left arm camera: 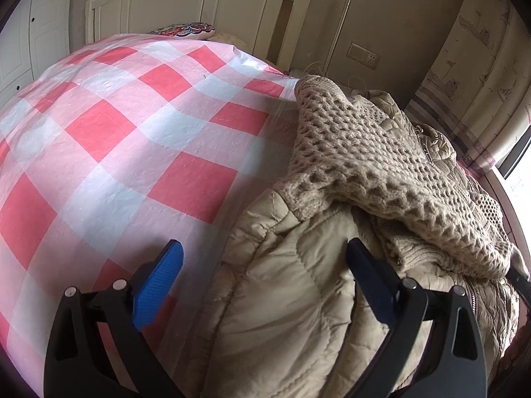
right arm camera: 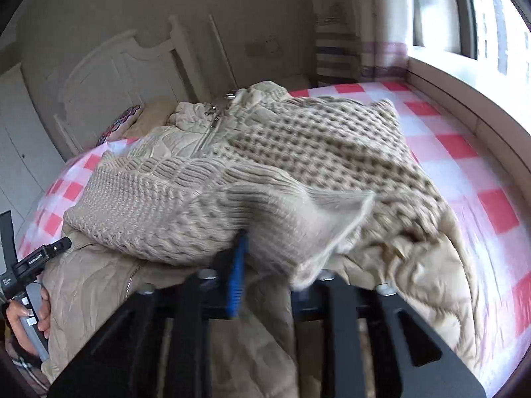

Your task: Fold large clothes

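Looking from the left wrist: the left gripper [left arm camera: 262, 258] hangs low over the near end of a beige quilted jacket [left arm camera: 288, 315], right where it meets the checked bedsheet [left arm camera: 116, 139].
Left jaws: spread wide, nothing between them; one blue pad [left arm camera: 159, 285] sits over the sheet, the other finger over the quilting.
Garment, this view: a chunky knit cardigan [left arm camera: 365, 165] lies draped on top of the jacket, the pair heaped along the right side of the bed.
Room, this view: white headboard [left arm camera: 205, 10] at the far end, a patterned pillow [left arm camera: 186, 29] just in front of it.
Switching to the right wrist: the right gripper [right arm camera: 265, 265] is pinched down on a ribbed fold of the cardigan [right arm camera: 265, 172], lifting it clear of the jacket [right arm camera: 99, 275] beneath.
Right jaws: near closed on the knit; only one blue pad [right arm camera: 237, 272] shows.
Person's hand [right arm camera: 30, 311]: at the far left edge, wrapped around the handle of the other gripper.
Progress: early by the look of it. The knit is bunched and rumpled, no tidy fold anywhere, and the jacket lies unzipped and unflattened.
Left to do: probably spread each garment flat, then fold it.
Hard to make out: the raised knit edge is motion-blurred, the second right pad is buried in fabric, and how far the jacket runs under the cardigan cannot be told.
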`<state>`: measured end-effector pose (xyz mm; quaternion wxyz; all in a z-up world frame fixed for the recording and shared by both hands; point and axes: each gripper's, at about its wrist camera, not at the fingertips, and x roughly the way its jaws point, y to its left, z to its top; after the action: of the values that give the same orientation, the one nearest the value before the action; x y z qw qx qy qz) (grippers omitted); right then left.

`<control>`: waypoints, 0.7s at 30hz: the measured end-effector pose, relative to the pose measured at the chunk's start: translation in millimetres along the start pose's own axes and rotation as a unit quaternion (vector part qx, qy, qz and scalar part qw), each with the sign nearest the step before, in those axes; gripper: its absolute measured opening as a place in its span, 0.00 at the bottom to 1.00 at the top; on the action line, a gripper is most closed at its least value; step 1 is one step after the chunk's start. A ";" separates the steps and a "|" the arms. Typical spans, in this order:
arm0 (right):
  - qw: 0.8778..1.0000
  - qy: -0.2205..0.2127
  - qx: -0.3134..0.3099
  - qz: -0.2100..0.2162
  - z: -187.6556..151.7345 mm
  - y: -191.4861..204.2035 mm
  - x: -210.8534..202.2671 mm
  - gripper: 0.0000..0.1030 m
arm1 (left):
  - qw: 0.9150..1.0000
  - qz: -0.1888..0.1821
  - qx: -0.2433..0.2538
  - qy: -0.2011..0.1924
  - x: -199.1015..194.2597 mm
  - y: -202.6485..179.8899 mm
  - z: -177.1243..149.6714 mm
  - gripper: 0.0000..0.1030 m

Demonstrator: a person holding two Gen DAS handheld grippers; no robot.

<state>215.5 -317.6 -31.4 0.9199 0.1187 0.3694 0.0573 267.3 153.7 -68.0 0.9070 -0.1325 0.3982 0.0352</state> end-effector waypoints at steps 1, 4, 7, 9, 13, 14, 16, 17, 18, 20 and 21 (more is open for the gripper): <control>1.000 -0.008 0.006 -0.006 -0.4 -2.7 -8.0 0.62 | 1.000 0.000 0.000 0.000 0.1 0.0 -0.1 0.95; 0.994 -0.096 0.024 -0.044 6.3 -6.9 -52.0 0.68 | 1.000 0.000 0.001 0.003 0.7 -0.2 0.2 0.95; 0.989 -0.144 -0.027 -0.031 19.9 16.6 -78.2 0.68 | 1.000 0.000 0.002 0.005 1.8 -0.8 0.2 0.95; 0.985 -0.140 -0.095 -0.030 23.8 48.9 -72.4 0.68 | 1.000 0.001 0.001 0.005 1.6 -0.5 0.1 0.95; 0.981 -0.081 -0.167 -0.064 17.7 86.1 -20.3 0.68 | 1.000 0.000 -0.007 -0.005 -3.0 2.2 -0.1 0.95; 0.981 -0.044 -0.176 -0.073 14.0 87.2 0.7 0.68 | 1.000 -0.001 -0.008 -0.010 -6.1 2.6 -0.5 0.95; 0.978 0.018 -0.188 -0.086 4.3 86.1 35.5 0.68 | 1.000 0.008 0.004 -0.013 -20.7 -1.3 0.6 0.93; 0.976 0.030 -0.196 -0.086 -3.3 84.3 45.6 0.70 | 1.000 0.005 0.011 -0.020 -30.3 -4.5 3.1 0.93; 0.977 0.028 -0.195 -0.083 -2.7 84.2 44.8 0.71 | 0.999 -0.005 0.021 -0.035 -44.1 -9.0 7.4 0.94; 0.978 0.027 -0.191 -0.079 0.2 84.3 45.5 0.72 | 0.995 -0.024 0.041 -0.087 -81.6 -24.9 23.5 0.95; 0.978 0.031 -0.192 -0.079 -0.7 84.1 49.0 0.73 | 0.992 -0.030 0.052 -0.110 -96.7 -35.2 33.0 0.97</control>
<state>248.8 -226.8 -42.6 0.9153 -0.0916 0.3881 0.0575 231.1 132.7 31.6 0.9517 -0.0927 0.2928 0.0014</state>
